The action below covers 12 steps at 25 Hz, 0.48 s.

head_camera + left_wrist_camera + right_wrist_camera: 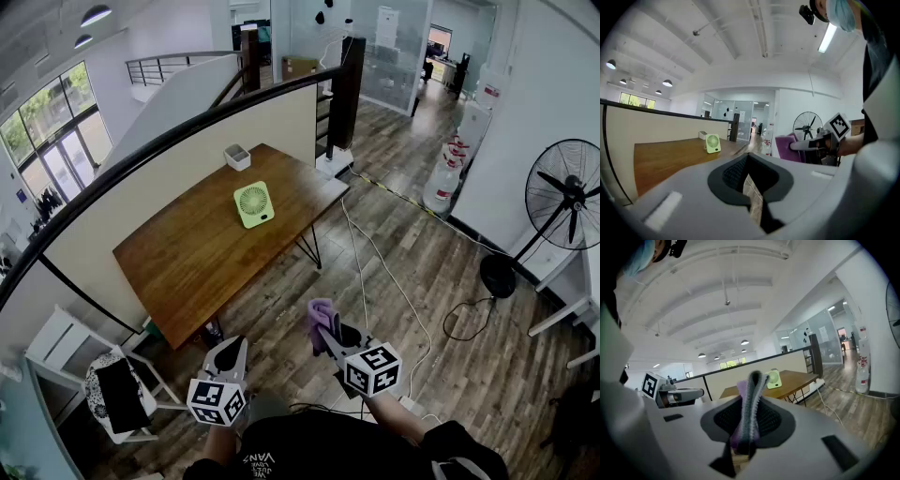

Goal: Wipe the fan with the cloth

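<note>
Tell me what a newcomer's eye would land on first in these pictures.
The small green fan stands upright on the wooden table ahead. Nearer, the right tool clamps a purple cloth; the left tool is shut and empty. A black pedestal fan stands at right.

Bright, even daylight enters from the tall glass windows at far left; a long white ceiling tube lamp glares. Edges bend strongly, corners go black. Up close, the left gripper and right gripper are blurred.
</note>
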### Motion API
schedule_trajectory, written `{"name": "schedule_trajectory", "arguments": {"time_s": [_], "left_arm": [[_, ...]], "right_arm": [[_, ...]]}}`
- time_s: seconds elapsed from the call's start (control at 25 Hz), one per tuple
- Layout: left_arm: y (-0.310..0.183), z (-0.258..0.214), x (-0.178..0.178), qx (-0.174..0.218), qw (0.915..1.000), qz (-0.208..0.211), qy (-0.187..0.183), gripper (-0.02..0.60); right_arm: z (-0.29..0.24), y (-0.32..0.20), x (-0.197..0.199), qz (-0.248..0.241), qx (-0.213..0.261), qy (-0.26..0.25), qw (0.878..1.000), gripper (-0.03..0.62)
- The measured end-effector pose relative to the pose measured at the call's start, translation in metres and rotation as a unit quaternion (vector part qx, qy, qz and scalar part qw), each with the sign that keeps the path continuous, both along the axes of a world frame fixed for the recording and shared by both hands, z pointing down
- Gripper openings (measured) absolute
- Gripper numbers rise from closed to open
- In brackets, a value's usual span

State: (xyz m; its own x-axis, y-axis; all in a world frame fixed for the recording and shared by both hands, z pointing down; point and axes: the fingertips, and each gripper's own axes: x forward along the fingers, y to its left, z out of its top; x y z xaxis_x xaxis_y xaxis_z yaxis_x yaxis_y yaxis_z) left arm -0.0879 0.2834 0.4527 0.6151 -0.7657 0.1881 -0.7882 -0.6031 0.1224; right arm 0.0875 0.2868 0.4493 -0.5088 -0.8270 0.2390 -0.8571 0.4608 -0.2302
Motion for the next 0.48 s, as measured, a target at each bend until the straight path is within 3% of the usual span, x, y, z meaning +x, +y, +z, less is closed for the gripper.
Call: {"name": "schedule_trajectory", "arguments": {"time_s": [0.28,0.48], "left_arm": [[-0.014,-0.005,0.014,0.028,0.9990,0.034,-0.001,0.011],[-0.056,-0.003,0.009,0.027,0.9993,0.026,0.006,0.011]], "right_arm": [[0.003,-0.015,0.000,-0.006,-0.003,0.000,1.000,0.083],[0.002,-0.050,-0.007,-0.002,-0.005,-0.006,1.000,0.084]]}}
